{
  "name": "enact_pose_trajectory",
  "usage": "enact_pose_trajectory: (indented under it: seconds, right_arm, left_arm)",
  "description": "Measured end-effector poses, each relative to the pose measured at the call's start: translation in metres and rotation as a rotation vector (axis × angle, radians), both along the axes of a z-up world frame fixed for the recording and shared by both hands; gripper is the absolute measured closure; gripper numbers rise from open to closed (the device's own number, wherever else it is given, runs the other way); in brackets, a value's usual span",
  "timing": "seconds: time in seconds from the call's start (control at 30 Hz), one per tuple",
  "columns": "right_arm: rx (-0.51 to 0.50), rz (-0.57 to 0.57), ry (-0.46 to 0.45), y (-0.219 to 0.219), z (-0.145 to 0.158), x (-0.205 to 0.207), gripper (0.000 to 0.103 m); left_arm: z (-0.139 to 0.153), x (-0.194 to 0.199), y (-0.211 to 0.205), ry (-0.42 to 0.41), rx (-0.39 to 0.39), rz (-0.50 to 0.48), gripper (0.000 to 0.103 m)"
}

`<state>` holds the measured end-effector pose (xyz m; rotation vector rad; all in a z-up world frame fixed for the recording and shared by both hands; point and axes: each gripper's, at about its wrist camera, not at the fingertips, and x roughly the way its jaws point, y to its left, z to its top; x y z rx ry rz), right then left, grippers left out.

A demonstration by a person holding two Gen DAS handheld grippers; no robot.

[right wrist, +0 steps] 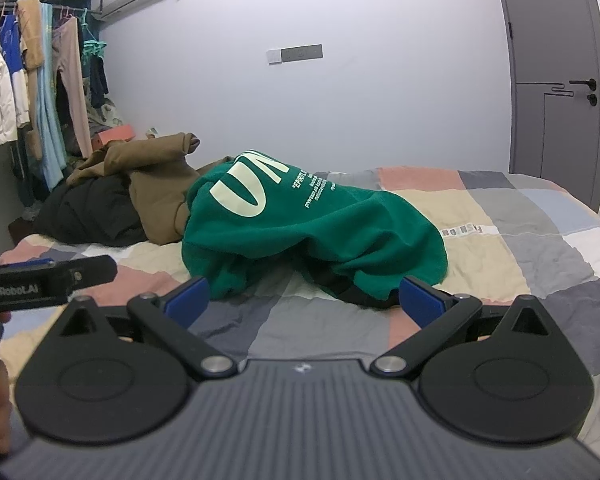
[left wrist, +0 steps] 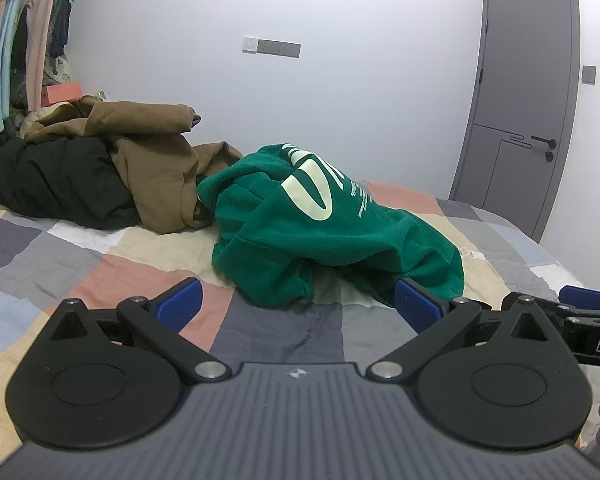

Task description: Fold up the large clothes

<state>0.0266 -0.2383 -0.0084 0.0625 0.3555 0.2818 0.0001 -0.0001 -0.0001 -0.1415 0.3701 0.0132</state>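
While the crumpled green printed sweatshirt lies heaped on the patchwork-quilted bed, both claws hang just short of it, empty. Left claw and right claw gape wide, their blue pads touching nothing.

Each gripper, left gripper and right gripper, has blue finger pads on black linkage arms with silver pivot screws, two black rounded discs and a ribbed grey body; white lettering, seemingly "GenRobot.AI", marks one side.
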Motion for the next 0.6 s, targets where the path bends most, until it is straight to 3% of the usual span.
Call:
enact_pose_trajectory:
  seconds: [0.6]
  right_arm:
    - [-0.003,-0.004,0.008,0.0004,-0.0016,0.0027,0.0]
  left_arm:
    - [-0.0018,0.0003,-0.0032,0.002,-0.004,-0.006,0.0]
